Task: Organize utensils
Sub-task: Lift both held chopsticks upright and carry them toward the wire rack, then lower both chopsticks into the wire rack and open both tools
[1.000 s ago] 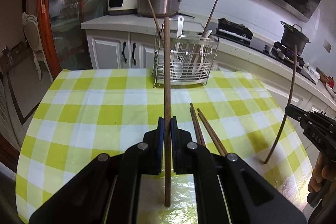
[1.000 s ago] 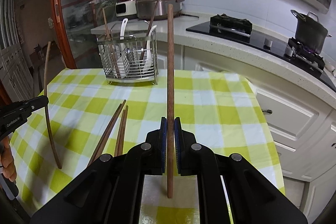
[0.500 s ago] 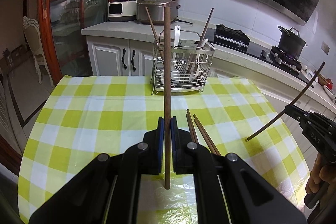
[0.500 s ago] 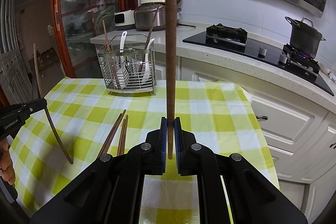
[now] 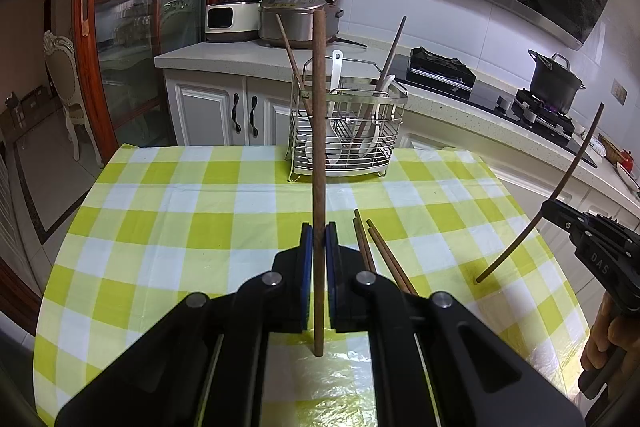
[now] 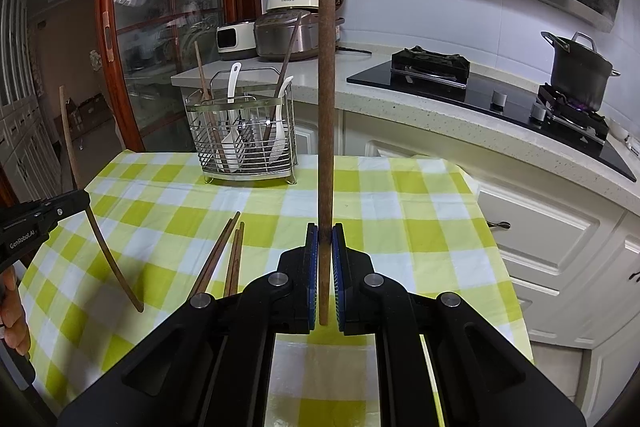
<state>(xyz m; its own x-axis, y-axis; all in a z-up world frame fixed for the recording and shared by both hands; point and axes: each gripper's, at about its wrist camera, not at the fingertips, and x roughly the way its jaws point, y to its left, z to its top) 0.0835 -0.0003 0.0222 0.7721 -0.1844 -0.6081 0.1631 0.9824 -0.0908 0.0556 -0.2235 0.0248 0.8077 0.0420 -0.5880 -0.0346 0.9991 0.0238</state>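
Note:
In the left wrist view my left gripper (image 5: 319, 231) is shut on a brown chopstick (image 5: 319, 115) that stands upright in front of the wire utensil basket (image 5: 348, 139). At the right edge my right gripper (image 5: 546, 205) holds a slanted chopstick (image 5: 560, 183). In the right wrist view my right gripper (image 6: 325, 231) is shut on its upright chopstick (image 6: 326, 99). My left gripper (image 6: 86, 197) shows at the left with its chopstick (image 6: 100, 243). Several loose chopsticks (image 5: 376, 255) (image 6: 224, 259) lie on the checked tablecloth (image 5: 160, 211). The basket (image 6: 244, 143) holds chopsticks and white spoons.
Behind the table runs a white counter (image 5: 224, 57) with rice cookers (image 5: 300, 19), a black hob (image 6: 460, 87) and a pot (image 6: 580, 71) on a lit burner. A glass door (image 5: 132, 27) and a chair (image 5: 64, 79) stand at left. A hand (image 5: 604, 343) grips the right tool.
Both held chopsticks now sit higher in their jaws, with less stick below the pads. In the left wrist view the right gripper's chopstick has tipped from near upright to a slant.

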